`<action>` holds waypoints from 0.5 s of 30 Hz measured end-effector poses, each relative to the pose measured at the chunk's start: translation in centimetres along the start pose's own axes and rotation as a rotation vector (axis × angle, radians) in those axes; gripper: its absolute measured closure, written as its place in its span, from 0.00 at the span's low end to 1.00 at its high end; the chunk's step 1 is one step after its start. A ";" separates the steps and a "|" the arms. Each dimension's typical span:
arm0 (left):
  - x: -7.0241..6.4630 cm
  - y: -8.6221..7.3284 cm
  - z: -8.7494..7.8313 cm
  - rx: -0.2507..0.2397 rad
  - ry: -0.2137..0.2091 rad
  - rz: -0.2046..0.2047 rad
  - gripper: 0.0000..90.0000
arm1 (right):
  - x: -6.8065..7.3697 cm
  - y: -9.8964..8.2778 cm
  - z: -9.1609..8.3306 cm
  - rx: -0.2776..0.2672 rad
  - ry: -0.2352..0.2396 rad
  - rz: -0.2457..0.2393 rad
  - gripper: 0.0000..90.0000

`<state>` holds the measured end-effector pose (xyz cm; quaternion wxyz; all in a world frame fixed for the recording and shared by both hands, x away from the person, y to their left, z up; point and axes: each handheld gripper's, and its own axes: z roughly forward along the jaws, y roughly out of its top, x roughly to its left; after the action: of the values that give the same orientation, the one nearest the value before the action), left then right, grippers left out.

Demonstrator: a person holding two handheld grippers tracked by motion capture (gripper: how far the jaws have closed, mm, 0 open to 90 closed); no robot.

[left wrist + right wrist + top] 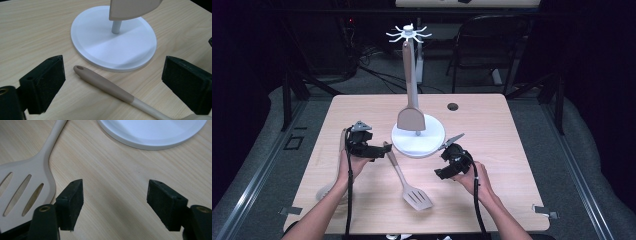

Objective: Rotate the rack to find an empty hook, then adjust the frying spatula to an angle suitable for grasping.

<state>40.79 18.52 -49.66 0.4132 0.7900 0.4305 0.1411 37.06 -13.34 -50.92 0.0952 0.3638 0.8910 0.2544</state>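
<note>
left claw (112, 82) gapes over the slotted turner's handle (105, 86) (white stand base (100, 45) just beyond); right claw (115, 205) released.

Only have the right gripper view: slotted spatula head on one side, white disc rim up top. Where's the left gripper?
Observer: The left gripper is low over the handle end of the slotted spatula. Its jaws are open on either side of the handle, not touching it.
Operator: What's that white disc?
Observer: It's the round base of a utensil stand. A solid spatula hangs from the stand's hooked top, with its blade clear of the base.
</note>
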 end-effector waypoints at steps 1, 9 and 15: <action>0.0 0.0 0.0 0.000 0.000 0.000 0.02 | 0.0 0.0 0.0 0.000 0.000 0.000 0.39; 0.4 -0.2 -0.1 0.007 -0.005 -0.036 0.01 | 0.4 -0.1 0.1 -0.001 0.032 -0.016 0.68; 0.6 -0.3 0.0 0.020 0.000 -0.052 0.01 | 0.8 -0.1 -0.1 -0.016 0.072 -0.017 0.84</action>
<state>40.94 19.08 -49.93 0.4087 0.7825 0.4525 0.1261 36.34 -12.88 -50.89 0.0681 0.3461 0.8949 0.2735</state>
